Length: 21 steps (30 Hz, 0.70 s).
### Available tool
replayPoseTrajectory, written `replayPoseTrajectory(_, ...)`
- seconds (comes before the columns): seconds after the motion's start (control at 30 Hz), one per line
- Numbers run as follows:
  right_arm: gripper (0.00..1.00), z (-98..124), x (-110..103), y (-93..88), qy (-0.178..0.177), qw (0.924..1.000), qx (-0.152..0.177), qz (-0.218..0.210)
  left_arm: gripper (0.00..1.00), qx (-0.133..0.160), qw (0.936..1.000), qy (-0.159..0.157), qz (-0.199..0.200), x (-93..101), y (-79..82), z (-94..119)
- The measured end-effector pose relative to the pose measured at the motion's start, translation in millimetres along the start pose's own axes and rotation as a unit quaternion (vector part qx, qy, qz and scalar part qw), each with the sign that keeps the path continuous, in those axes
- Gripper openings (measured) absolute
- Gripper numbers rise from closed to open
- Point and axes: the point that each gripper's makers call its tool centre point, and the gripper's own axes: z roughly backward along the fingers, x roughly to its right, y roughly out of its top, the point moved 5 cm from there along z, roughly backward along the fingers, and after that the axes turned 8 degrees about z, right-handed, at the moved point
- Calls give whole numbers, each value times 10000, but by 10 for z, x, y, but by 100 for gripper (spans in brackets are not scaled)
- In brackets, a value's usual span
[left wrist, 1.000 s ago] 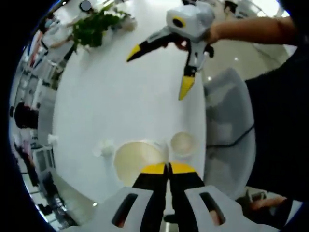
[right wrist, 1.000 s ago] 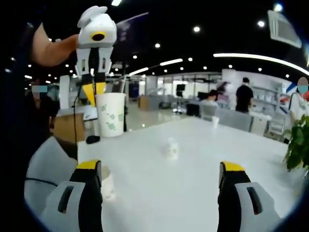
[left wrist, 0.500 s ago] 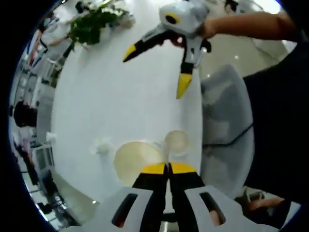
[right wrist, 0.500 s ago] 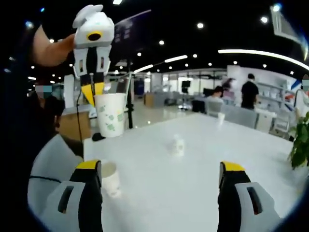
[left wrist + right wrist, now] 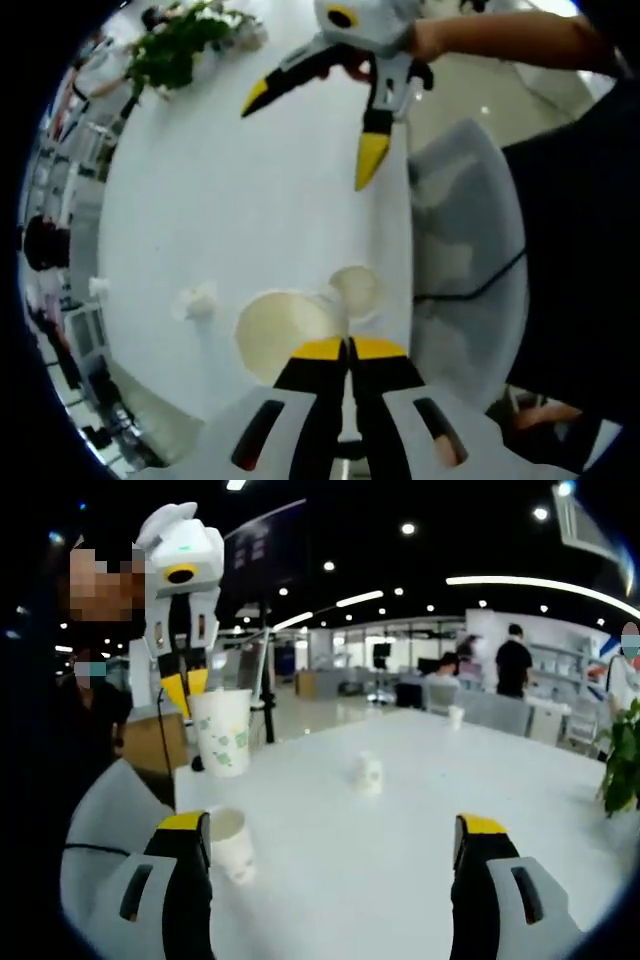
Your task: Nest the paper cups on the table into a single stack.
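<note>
My left gripper is shut on the rim of a white paper cup, and I look down into its open mouth. In the right gripper view the left gripper holds this green-printed cup slightly tilted above the table's near corner. A second paper cup stands upright on the white table just past the held one; it also appears as the cup beside my right jaw. My right gripper is open with nothing between its jaws, and it hangs over the table as the right gripper.
A small crumpled white object lies mid-table, seen again as the object. Another small cup stands far back. A potted plant sits at the far end. A grey chair stands by the table's edge. People stand in the background.
The left gripper with its cup has drifted a little lower and tilted. Both views have shifted slightly. The right gripper stays open.
</note>
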Motion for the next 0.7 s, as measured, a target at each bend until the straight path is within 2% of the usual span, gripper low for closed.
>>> replayPoseTrajectory(0.17,100,4,-14,6,-16,10000,19,-51,0,-31,9995,-126,-292,59,-22,-54)
replayPoseTrajectory(0.4,100,1,-23,5,-30,9999,38,-93,0,-70,9997,-191,-117,85,-22,-122)
replayPoseTrajectory(0.5,100,3,-32,3,-26,9999,41,-115,0,-99,9996,-163,-193,93,-49,-157)
replayPoseTrajectory(0.6,100,7,-44,-9,-25,9999,32,-139,0,13,9992,-116,-393,100,-38,-185)
replayPoseTrajectory(0.7,100,11,-45,-21,-40,9999,30,-165,0,23,9993,-133,-355,109,-37,-208)
